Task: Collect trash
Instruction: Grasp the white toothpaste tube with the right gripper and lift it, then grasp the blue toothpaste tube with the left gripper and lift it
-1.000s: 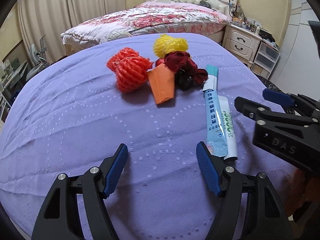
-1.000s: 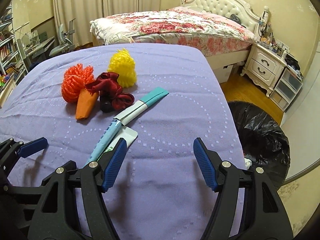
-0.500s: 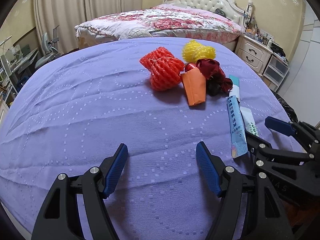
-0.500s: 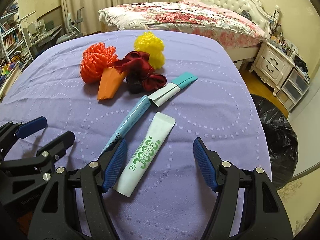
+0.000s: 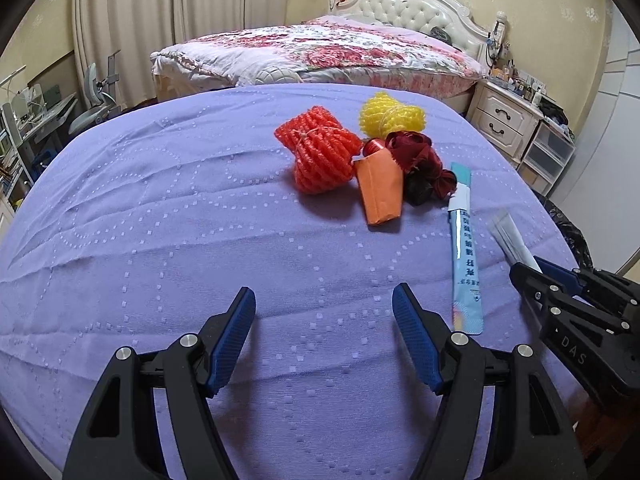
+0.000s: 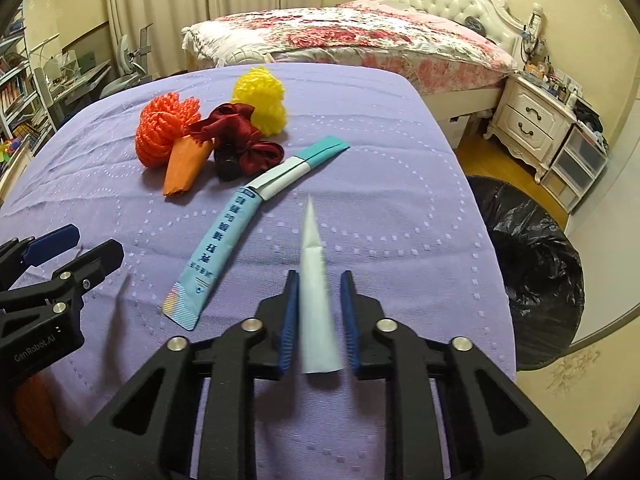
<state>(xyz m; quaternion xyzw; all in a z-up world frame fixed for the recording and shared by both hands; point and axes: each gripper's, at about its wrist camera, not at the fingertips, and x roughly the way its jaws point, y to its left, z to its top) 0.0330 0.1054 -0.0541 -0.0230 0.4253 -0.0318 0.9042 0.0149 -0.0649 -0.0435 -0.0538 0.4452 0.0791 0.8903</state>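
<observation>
My right gripper [image 6: 319,312] is shut on a white tube [image 6: 316,276], held edge-up just above the purple cloth; it also shows in the left wrist view [image 5: 512,240]. A long blue packet [image 6: 224,240] lies to its left. An orange foam net [image 6: 164,128], yellow foam net [image 6: 264,96], orange paper [image 6: 184,164] and dark red ribbon [image 6: 240,140] sit in a cluster farther back. My left gripper [image 5: 324,336] is open and empty over bare cloth, left of the packet [image 5: 464,256].
A bin lined with a black bag [image 6: 532,264] stands on the floor past the table's right edge. The purple-covered table [image 5: 160,208] fills the view. A bed [image 6: 360,36] and a white nightstand [image 6: 536,120] are behind.
My right gripper closed on the white tube and lifted it, turning it on edge. My left gripper shifted left, away from the packet, and stayed open.
</observation>
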